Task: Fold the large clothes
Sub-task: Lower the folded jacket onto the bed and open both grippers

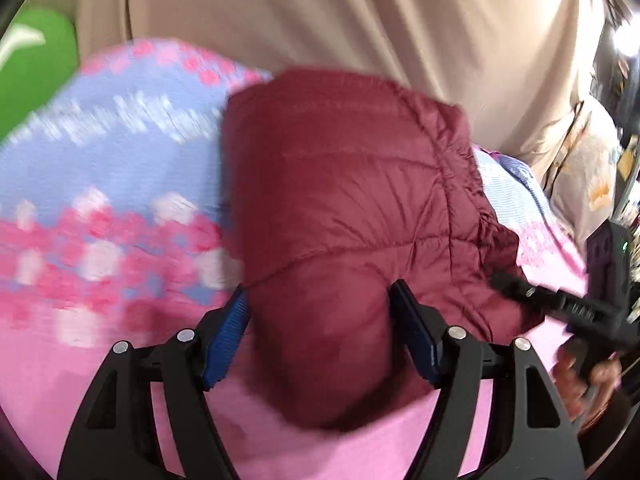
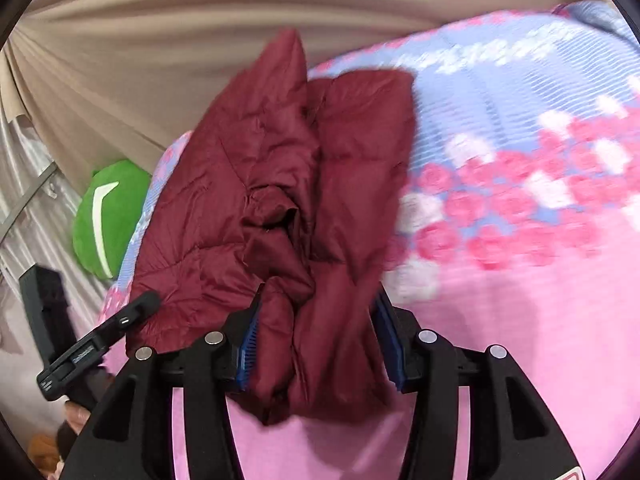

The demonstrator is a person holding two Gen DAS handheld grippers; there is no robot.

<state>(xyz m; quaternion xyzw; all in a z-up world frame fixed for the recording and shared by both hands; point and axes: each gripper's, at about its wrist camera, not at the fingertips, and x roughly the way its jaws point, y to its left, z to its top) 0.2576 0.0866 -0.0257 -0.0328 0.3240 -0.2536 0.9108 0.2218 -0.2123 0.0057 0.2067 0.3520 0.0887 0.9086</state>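
Observation:
A dark red quilted puffer jacket lies folded on a pink and blue flowered bedspread. My left gripper is shut on the jacket's near edge, with thick padded cloth bulging between its blue pads. My right gripper is shut on a bunched part of the same jacket, which rises crumpled in front of it. The right gripper also shows in the left wrist view at the jacket's right side. The left gripper shows in the right wrist view at the jacket's left side.
A green plush pillow lies at the bed's far edge, also in the left wrist view. A beige curtain hangs behind the bed. The flowered bedspread stretches to the right. Cluttered furniture stands at far right.

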